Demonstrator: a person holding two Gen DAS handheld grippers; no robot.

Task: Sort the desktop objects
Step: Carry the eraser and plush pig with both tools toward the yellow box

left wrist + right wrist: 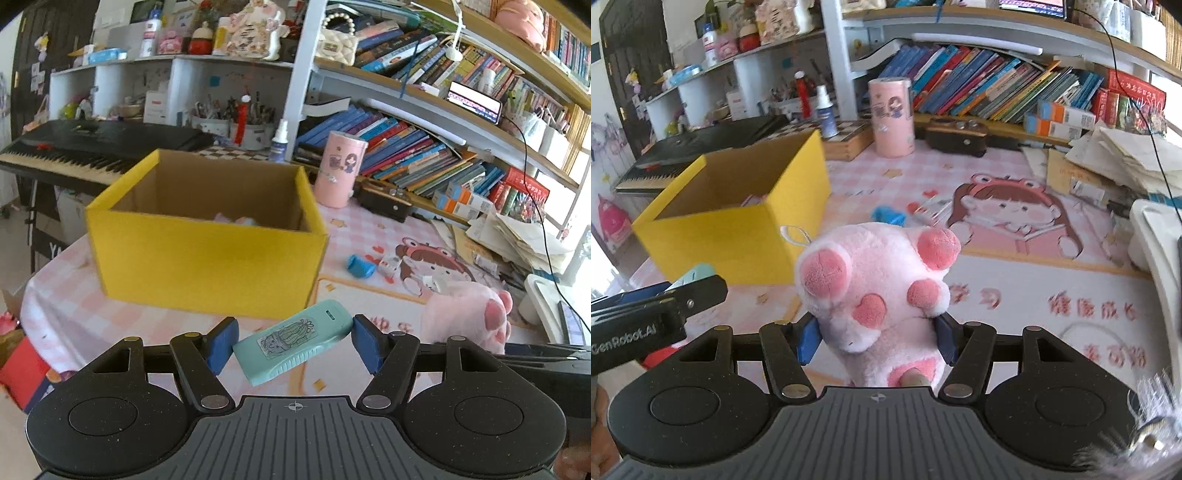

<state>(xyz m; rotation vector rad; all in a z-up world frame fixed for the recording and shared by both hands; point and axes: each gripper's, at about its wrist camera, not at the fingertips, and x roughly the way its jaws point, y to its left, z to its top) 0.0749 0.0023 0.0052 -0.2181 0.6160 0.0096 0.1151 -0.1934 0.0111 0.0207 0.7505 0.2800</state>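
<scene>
Transport step. The left gripper [293, 343] clamps a teal case [293, 341] above the table [369, 295], near the yellow box [207, 236]; the right gripper [877, 339] squeezes a pink plush paw [877, 288]. Next, presumably: carry each over the box's open top and release.

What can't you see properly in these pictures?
- Things inside the yellow box: left wrist view, front wall hides most.
- Mint case's small sticker drawing: too small.
- Pink plush paw's base: right wrist view, hidden behind the right hand-held gripper.
</scene>
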